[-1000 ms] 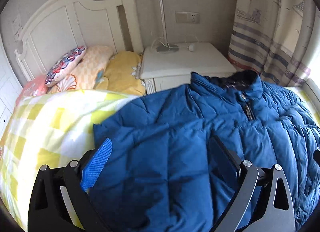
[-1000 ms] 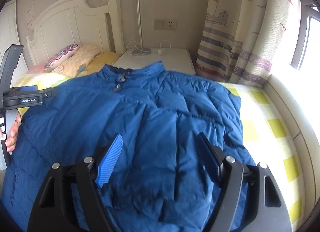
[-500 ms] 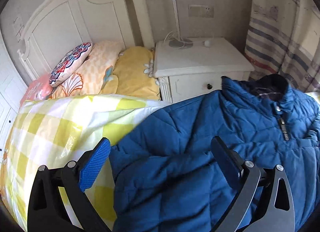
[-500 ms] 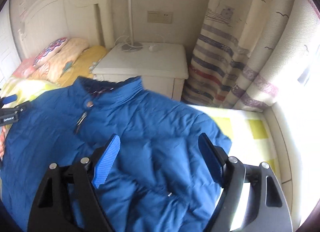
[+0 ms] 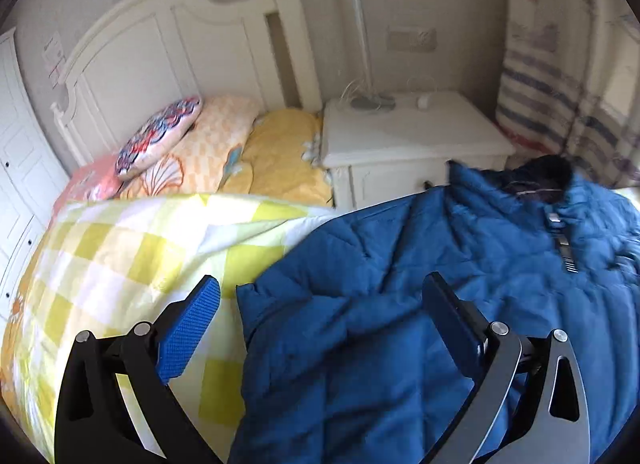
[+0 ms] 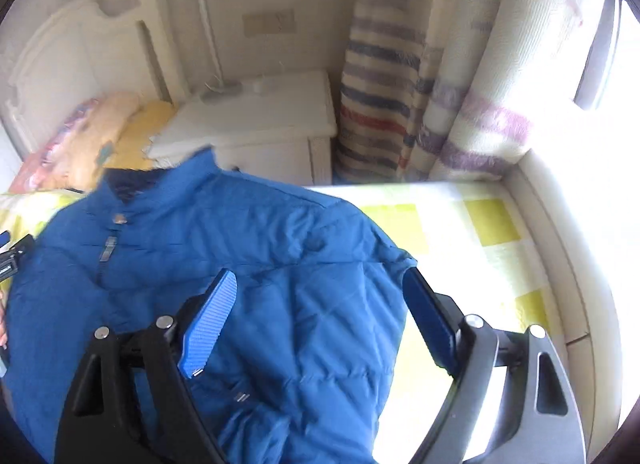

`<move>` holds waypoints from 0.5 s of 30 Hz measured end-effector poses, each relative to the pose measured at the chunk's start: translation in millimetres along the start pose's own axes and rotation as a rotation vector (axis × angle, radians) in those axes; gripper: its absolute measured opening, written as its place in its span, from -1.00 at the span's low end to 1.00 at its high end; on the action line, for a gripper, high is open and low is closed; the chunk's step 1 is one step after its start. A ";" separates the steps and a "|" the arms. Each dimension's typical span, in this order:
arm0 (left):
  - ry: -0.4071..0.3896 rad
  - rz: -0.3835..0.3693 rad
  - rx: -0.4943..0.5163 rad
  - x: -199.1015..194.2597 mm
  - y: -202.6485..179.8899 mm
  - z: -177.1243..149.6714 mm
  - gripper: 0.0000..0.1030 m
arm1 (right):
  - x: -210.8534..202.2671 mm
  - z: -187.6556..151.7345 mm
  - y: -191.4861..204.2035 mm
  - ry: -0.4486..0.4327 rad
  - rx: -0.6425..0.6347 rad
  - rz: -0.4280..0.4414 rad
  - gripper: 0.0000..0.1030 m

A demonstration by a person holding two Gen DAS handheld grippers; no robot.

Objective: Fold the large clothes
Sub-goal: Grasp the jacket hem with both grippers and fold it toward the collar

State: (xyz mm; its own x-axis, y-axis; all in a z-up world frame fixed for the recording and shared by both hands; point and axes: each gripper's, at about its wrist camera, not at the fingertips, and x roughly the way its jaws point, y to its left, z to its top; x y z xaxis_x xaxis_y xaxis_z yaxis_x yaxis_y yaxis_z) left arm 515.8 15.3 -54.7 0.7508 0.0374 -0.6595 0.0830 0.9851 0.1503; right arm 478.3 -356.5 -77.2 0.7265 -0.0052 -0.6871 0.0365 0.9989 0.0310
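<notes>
one yellow-checked quilt (image 5: 120, 256) spreads under our blue padded jacket (image 5: 400, 324), which lies front up, collar toward the white nightstand (image 5: 400, 136). our left gripper (image 5: 320, 320) gapes wide and empty; our right gripper (image 6: 320, 320) is opening, gripping nothing. we find no readable writing.

Open checked quilt (image 5: 120, 264) left of the blue jacket (image 5: 400, 324), and again on its right side (image 6: 472, 248), gives clear passage on both flanks. Far end blocked by pillows (image 5: 208, 152), headboard (image 5: 168, 44) and nightstand (image 5: 404, 136). Right side bounded by curtain (image 6: 400, 104) and window ledge (image 6: 560, 244).
</notes>
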 end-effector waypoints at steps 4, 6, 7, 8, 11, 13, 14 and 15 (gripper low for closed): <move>-0.007 -0.089 0.138 -76.9 -37.1 -60.3 0.90 | -69.6 -64.9 52.2 -0.031 -0.170 0.047 0.91; 0.020 -0.159 0.187 -104.7 -52.3 -101.3 0.90 | -87.9 -105.1 68.0 0.027 -0.193 0.108 0.91; 0.037 -0.189 0.219 -115.7 -60.6 -121.2 0.90 | -91.6 -122.4 75.2 0.060 -0.206 0.139 0.91; 0.055 -0.197 0.253 -123.0 -68.2 -139.8 0.90 | -92.6 -137.8 81.8 0.086 -0.221 0.149 0.91; 0.136 -0.137 0.327 -115.5 -86.4 -179.2 0.91 | -66.4 -175.3 93.3 0.232 -0.238 0.102 0.91; 0.092 -0.121 0.316 -117.5 -84.4 -186.3 0.91 | -71.1 -186.2 94.6 0.194 -0.241 0.076 0.93; 0.112 -0.113 0.310 -118.9 -82.7 -185.5 0.91 | -76.2 -187.7 94.8 0.208 -0.228 0.056 0.94; 0.132 -0.090 0.284 -124.4 -78.5 -184.4 0.91 | -86.6 -189.5 94.7 0.217 -0.199 0.038 0.93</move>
State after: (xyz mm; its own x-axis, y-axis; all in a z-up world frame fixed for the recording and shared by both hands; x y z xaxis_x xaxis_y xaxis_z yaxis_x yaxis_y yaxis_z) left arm 295.1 -35.8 -120.3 0.6424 -0.0084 -0.7663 0.3385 0.9002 0.2739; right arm 288.8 -252.4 -152.3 0.5601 0.0211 -0.8281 -0.1389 0.9879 -0.0687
